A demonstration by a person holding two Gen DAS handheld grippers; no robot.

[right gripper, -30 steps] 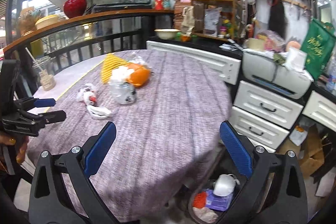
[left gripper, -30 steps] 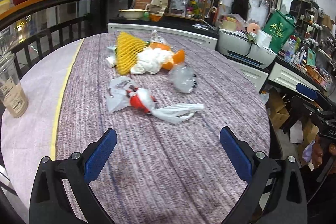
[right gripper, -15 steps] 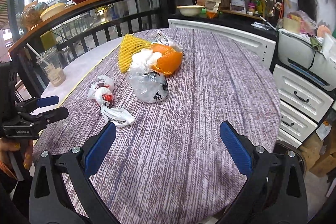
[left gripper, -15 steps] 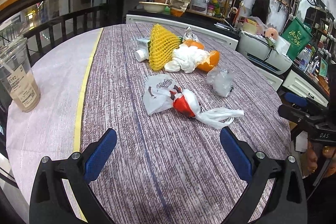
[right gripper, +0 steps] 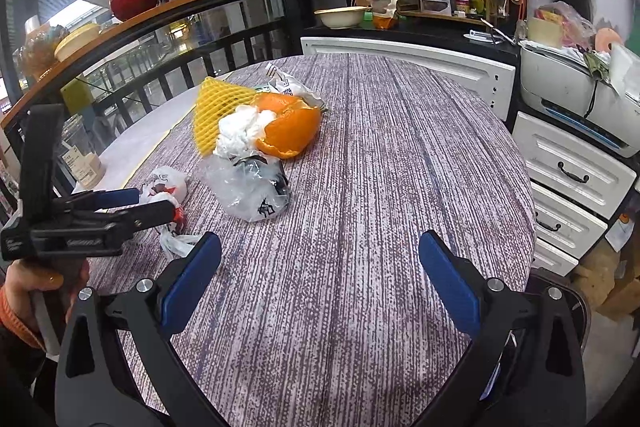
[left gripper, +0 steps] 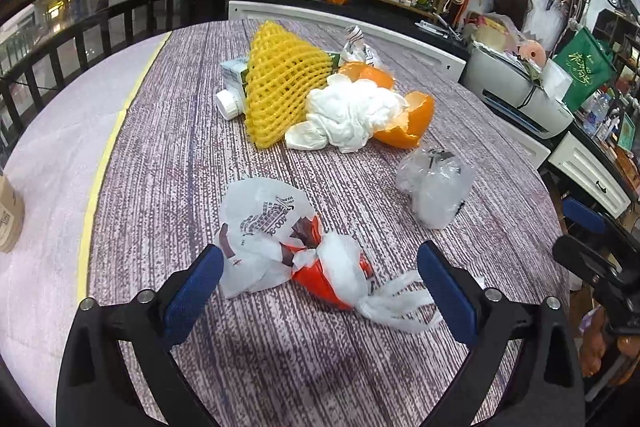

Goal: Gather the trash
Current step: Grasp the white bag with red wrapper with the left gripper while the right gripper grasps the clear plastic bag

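Trash lies on the round purple table. A white plastic bag with red contents lies between the fingertips of my open left gripper; in the right wrist view the bag sits at the left gripper's tips. A crumpled clear bag lies to its right. Further back are a yellow foam net, a white tissue, orange peel and a carton. My right gripper is open and empty over bare table, the clear bag ahead-left of it.
A drink cup stands at the table's left edge by the railing. White drawers and a printer stand to the right. A bin rim shows below the table's right edge.
Both grippers have moved forward over the table. The left one has closed in until the white and red bag lies between its open fingers. The right one has swung away from the bin.
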